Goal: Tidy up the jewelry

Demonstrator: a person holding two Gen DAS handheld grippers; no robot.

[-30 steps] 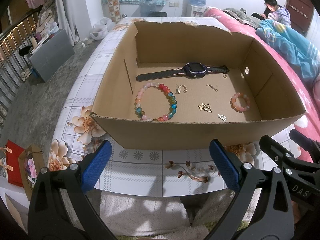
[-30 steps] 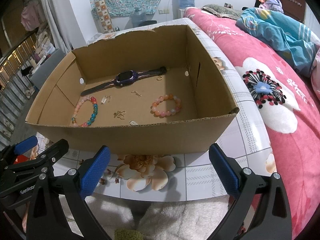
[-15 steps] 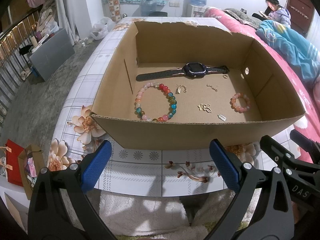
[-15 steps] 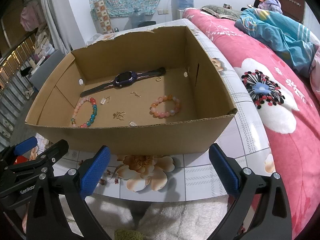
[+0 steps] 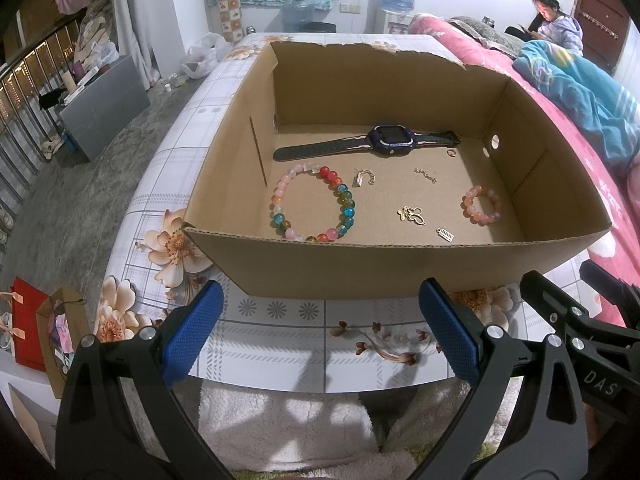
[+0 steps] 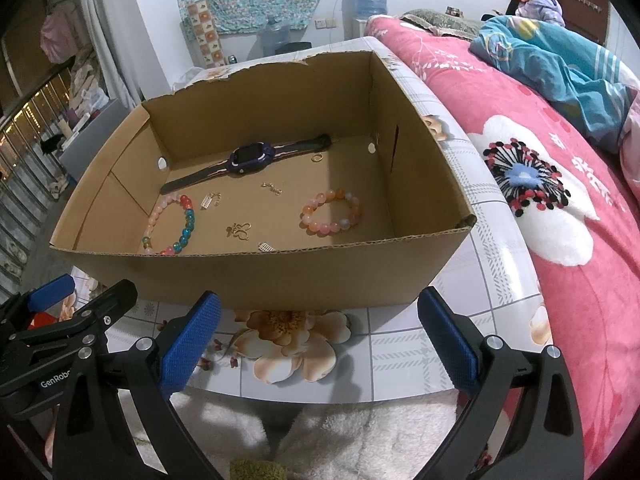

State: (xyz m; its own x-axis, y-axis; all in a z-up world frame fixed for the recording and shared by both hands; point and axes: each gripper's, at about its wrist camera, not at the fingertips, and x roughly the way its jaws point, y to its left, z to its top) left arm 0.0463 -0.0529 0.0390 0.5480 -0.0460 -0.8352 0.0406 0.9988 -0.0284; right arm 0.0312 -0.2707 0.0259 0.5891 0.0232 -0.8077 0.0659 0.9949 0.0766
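An open cardboard box (image 5: 400, 268) (image 6: 260, 276) stands on a floral-tiled table. On its floor lie a dark smartwatch (image 5: 390, 140) (image 6: 250, 158), a large multicoloured bead bracelet (image 5: 344, 204) (image 6: 188, 224), a small pink bead bracelet (image 5: 482, 204) (image 6: 330, 218), a gold butterfly pendant (image 5: 412, 215) (image 6: 239, 230), small charms and chain pieces (image 5: 362, 178), and a ring (image 5: 451, 153). My left gripper (image 5: 320, 332) and right gripper (image 6: 318, 332) are both open and empty, side by side in front of the box's near wall.
A bed with a pink floral cover (image 6: 560, 184) and blue quilt runs along the right. A person (image 5: 556, 20) sits at its far end. A red bag and paper bag (image 5: 36, 328) stand on the floor at left. White fleece (image 5: 288, 432) lies below the table edge.
Both views have crept slightly closer to the box. Nothing in the box has moved and both grippers stay open.
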